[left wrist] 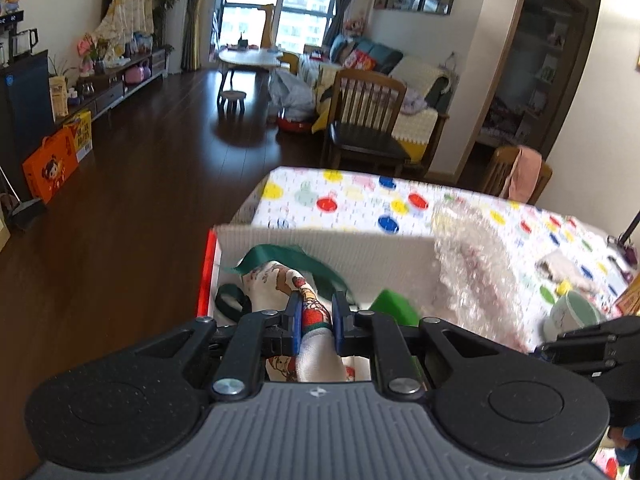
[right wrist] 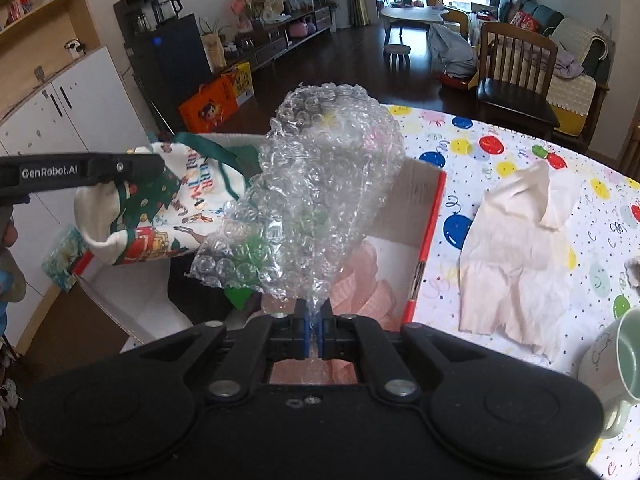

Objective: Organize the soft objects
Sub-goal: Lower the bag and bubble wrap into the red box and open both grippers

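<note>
The left gripper (left wrist: 316, 316) is clamped on a white cloth tote bag with cartoon print and green trim (left wrist: 280, 280). The fabric is bunched between its blue pads (left wrist: 295, 320), and the bag's body pokes forward past the tips. Its green straps (left wrist: 316, 264) loop loosely over an open white cardboard box with a red edge (left wrist: 320, 248). In the right wrist view the same bag (right wrist: 160, 216) hangs from the left gripper (right wrist: 132, 168) above the box's left side, its open mouth sagging to the left.

The right gripper (right wrist: 314, 320) is pinched fully together on the bottom end of a crumpled sheet of clear bubble wrap (right wrist: 320, 184). The sheet stands up and fans out ahead of the fingers, held over the box (right wrist: 430, 220). In the left wrist view the bubble wrap (left wrist: 472, 264) is a blurred mass just right of the bag, over the box's right wall.

Inside the box lie a pink ruffled soft item (right wrist: 368, 280) under the bubble wrap and a green piece (left wrist: 394, 306) near the left gripper's right finger.

The box sits at the corner of a table with a white tablecloth with coloured balloon dots (right wrist: 500, 148). A crumpled cream cloth (right wrist: 516, 248) lies on the tablecloth right of the box, well clear of both grippers. A pale green mug (right wrist: 624, 360) stands at the right edge.
</note>
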{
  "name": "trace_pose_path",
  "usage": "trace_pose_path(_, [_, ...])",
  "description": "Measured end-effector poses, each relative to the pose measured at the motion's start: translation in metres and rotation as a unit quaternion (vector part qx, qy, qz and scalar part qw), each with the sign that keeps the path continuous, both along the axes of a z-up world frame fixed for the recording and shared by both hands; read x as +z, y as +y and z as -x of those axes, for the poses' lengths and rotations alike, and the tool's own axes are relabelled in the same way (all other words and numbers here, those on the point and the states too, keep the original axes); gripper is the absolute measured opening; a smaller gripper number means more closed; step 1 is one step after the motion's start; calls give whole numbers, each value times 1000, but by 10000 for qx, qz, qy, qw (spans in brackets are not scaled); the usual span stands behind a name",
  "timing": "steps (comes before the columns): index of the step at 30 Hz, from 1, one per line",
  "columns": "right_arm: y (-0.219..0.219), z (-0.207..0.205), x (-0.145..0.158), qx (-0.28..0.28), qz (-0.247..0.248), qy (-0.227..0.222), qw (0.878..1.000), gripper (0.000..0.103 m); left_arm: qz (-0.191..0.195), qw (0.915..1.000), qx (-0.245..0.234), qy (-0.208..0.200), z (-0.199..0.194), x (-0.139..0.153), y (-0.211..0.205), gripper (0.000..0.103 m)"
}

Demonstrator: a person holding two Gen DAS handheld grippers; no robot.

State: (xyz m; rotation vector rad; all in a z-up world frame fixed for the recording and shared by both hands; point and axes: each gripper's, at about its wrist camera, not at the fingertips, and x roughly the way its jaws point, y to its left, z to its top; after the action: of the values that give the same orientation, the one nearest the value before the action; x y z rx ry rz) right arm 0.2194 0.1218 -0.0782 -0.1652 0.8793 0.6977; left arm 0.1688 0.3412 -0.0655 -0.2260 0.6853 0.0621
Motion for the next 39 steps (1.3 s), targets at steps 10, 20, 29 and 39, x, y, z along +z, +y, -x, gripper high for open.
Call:
trace_pose_path(10, [8, 15, -8, 87, 277, -274, 9992, 14, -227, 9991, -99, 356, 10, -19, -3, 15])
trace_pose_path(20, [8, 24, -8, 187, 302, -502, 9981, 39, -421, 9969, -209, 633, 16, -25, -10, 31])
trace_pose_path(29, [0, 31, 1, 240, 156, -603, 9978, 64, -516, 9972, -203, 506, 26, -23, -20, 72])
trace_pose_path(39, [-20, 42, 17, 483, 31, -618, 9969, 87, -342, 9992, -102, 169, 40, 7, -28, 73])
